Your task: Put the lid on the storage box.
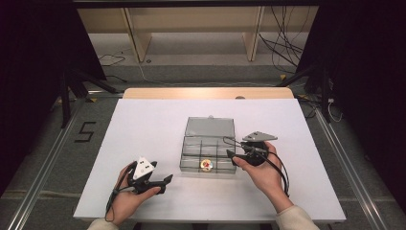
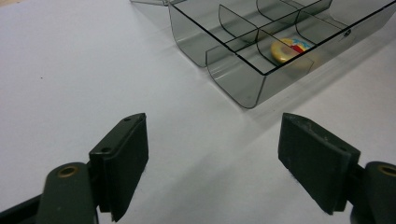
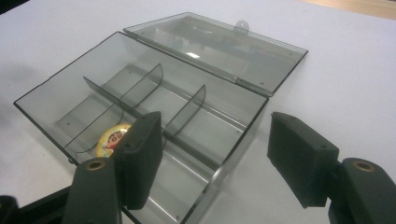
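Smoky plastic box (image 3: 140, 107) under right gripper (image 3: 215, 154)

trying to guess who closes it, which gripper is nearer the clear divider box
Right. The right gripper sits at the clear divider box's right end, jaws open; the left gripper rests apart, off its near-left corner.

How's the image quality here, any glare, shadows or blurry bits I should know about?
High view: even light on the white table, dark surroundings. Right gripper view: a bright glare spot on the open lid of the smoky box; the near jaws look soft. Left gripper view: the box casts a soft shadow; the round badge is slightly blurred.
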